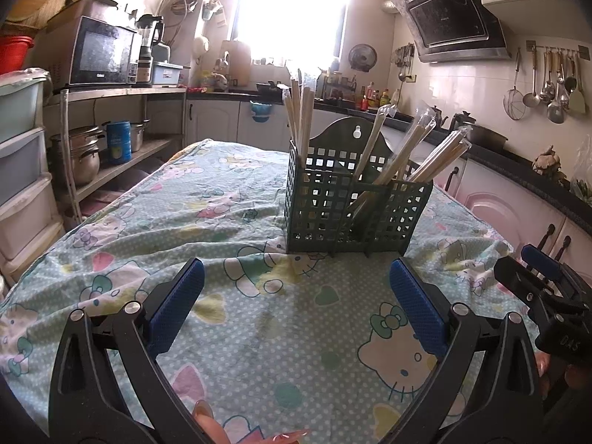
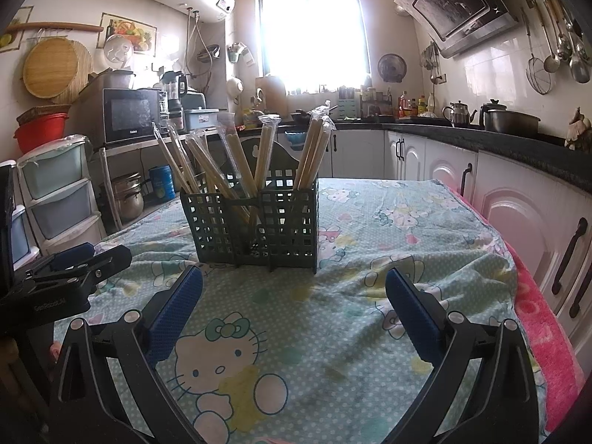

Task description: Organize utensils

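So both claws are sitting wide apart and holding nothing right now; the left gripper [image 1: 296,292] and the right gripper [image 2: 294,292] each hover low over the table, blue pads spread, with the dark green plastic lattice utensil caddy [image 1: 355,211] straight ahead of both, a bit right of centre for the left claw and a bit left of centre for the right one.

The plastic-sleeved wooden chopsticks [image 2: 236,162] all stand inside the caddy already, leaning outward in its compartments; nothing loose on the cloth that I can see, so my guess is any sorting left happens between compartments.

Handling-wise I'd expect those sticks to be very light and stiff, but the clear wrappers look slick; grab mid-shaft above the caddy rim, where wood backs the sleeve, not the crinkly empty tip. The caddy itself is probably light too and could tip or slide if you yank a stick sideways; pull straight up, maybe steady it with the other claw.

Room: the wrinkly Hello Kitty patterned tablecloth [image 2: 333,333] gives open space just in front of each claw; the table edge drops off right of the right claw near the white cabinet doors [image 2: 525,222]; the two claws sit close beside each other, so mind the elbows.
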A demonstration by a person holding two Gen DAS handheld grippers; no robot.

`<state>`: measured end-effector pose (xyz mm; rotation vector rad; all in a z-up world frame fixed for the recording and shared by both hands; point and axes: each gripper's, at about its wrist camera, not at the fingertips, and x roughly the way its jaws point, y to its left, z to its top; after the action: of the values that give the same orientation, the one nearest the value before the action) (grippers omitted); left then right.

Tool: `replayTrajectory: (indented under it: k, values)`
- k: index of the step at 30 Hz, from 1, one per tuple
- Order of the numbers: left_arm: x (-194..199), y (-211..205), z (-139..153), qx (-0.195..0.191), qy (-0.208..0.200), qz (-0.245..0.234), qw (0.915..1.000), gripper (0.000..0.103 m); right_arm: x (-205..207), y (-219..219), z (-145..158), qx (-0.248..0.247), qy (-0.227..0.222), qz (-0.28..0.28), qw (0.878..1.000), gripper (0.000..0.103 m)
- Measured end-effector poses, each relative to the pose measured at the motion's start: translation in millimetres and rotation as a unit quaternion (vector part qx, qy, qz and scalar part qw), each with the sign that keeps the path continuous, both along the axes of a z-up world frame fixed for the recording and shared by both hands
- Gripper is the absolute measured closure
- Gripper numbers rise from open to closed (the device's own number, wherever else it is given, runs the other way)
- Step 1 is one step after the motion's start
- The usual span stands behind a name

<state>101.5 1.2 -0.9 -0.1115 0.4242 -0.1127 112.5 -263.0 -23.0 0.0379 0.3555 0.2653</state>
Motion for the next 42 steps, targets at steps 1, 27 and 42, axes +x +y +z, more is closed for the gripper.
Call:
replayTrajectory:
  k: [1,27,42]
  values:
    - [0,0,0,0.000,0.000,0.000,1.0000,0.011,0,0,0,0.000,0.001,0.000,1.000,0.006]
    - [10,-9,-5,0.015,0.026,-0.020,0.9993,0.011,5,-1,-2,-0.003,0.016,-0.016,1.000,0.006]
    - [54,73,-2,-0.003,0.120,0.073,0.9901,0.011,66,-59,-2,-0.022,0.128,-0.109,0.985,0.007]
